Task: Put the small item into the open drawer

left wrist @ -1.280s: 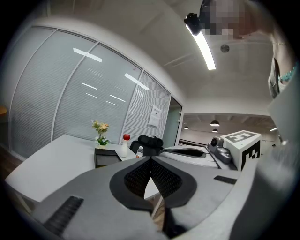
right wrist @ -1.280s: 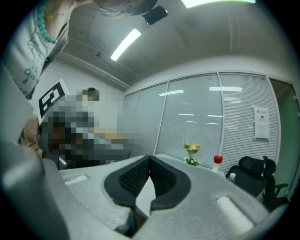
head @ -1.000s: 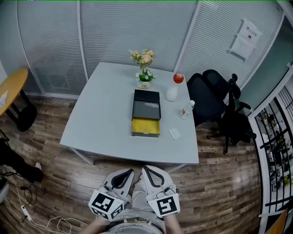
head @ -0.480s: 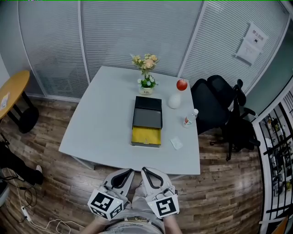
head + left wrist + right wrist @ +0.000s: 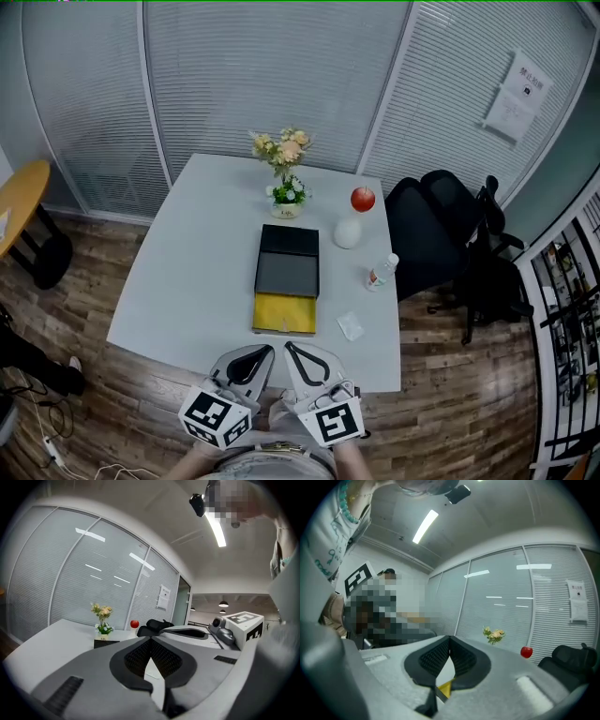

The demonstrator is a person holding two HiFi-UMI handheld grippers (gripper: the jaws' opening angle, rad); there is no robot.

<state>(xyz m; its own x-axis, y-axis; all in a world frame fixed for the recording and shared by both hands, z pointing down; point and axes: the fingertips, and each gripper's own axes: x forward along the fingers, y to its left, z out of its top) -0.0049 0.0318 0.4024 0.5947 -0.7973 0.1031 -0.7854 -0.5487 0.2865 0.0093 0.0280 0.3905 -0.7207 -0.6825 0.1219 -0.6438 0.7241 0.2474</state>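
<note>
The small item (image 5: 350, 325) lies on the desk (image 5: 187, 262) just right of the open drawer (image 5: 284, 314), handy for transfer. The left gripper (image 5: 261, 353) and right gripper (image 5: 296, 351) hover before the desk edge, jaws together, empty, apparently approaching.
</note>
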